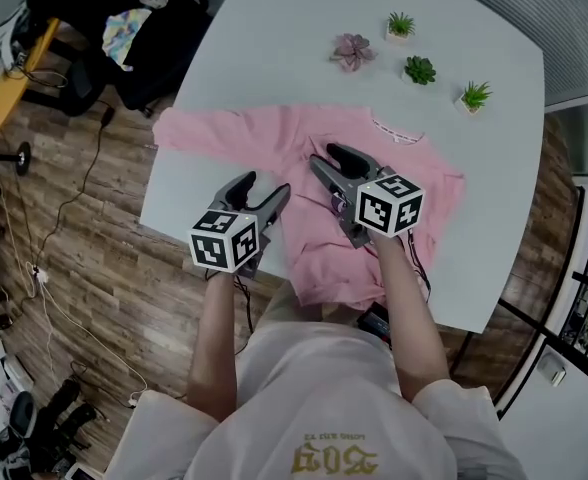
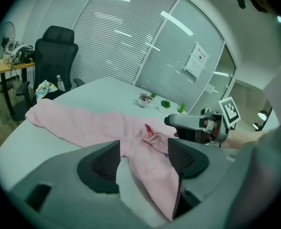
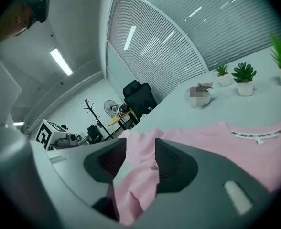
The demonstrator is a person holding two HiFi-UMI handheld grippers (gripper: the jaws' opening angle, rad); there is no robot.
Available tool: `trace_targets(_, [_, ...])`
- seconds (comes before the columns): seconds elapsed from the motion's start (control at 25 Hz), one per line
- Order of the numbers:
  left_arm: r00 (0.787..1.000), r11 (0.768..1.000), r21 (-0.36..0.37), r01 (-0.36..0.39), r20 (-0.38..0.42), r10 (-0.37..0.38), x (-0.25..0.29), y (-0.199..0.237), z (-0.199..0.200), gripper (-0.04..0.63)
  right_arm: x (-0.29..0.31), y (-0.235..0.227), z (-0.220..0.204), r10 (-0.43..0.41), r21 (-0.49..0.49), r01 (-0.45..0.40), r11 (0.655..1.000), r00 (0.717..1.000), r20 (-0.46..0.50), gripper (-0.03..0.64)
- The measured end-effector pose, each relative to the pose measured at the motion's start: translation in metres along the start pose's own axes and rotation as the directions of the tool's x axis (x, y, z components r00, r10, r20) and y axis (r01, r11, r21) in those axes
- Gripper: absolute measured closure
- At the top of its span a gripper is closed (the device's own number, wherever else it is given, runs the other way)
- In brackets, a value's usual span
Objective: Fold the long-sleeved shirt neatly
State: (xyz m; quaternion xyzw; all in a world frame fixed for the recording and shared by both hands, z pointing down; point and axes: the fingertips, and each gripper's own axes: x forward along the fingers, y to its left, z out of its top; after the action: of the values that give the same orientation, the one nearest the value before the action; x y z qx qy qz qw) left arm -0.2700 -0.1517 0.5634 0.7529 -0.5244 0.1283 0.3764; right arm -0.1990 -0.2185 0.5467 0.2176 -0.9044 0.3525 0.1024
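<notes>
A pink long-sleeved shirt (image 1: 304,173) lies spread on the white table (image 1: 274,58), collar at the far side, one sleeve (image 1: 194,133) stretched out to the left. My right gripper (image 1: 326,160) is low over the shirt's middle. Its jaws stand apart with a raised fold of pink cloth (image 3: 135,175) loose between them, the pads not pressing on it. My left gripper (image 1: 262,192) hovers open at the shirt's near left edge, with cloth (image 2: 152,171) and bare table below it. In the left gripper view the right gripper (image 2: 171,120) reaches in beside a small ridge of fabric (image 2: 152,135).
Three small potted plants (image 1: 420,69) and a pink flower pot (image 1: 352,51) stand at the table's far side. A black office chair (image 1: 144,18) with a colourful cloth sits beyond the left corner. The table's left edge (image 1: 159,183) runs close to my left gripper.
</notes>
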Motion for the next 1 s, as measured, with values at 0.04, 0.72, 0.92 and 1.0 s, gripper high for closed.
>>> trace_targets(0.04, [1.0, 1.0, 0.006, -0.002, 0.001, 0.002, 0.0, -0.001, 0.001, 0.279, -0.005, 0.003, 0.003, -0.001, -0.006, 0.001, 1.0, 1.0, 0.01, 0.426])
trace_targets(0.72, [0.997, 0.996, 0.068, -0.052, 0.052, 0.048, -0.025, -0.078, -0.005, 0.281, -0.151, 0.042, -0.006, -0.036, 0.006, 0.035, 0.999, 0.994, 0.106, 0.434])
trace_targets(0.92, [0.993, 0.992, 0.062, -0.107, 0.062, 0.103, -0.05, -0.076, -0.017, 0.281, -0.173, 0.048, 0.002, -0.016, 0.071, 0.003, 0.997, 0.985, 0.173, 0.433])
trace_targets(1.0, [0.989, 0.99, 0.049, -0.13, 0.072, 0.127, -0.06, -0.068, -0.019, 0.281, -0.173, 0.053, 0.001, -0.011, 0.064, 0.0, 0.998, 0.985, 0.173, 0.433])
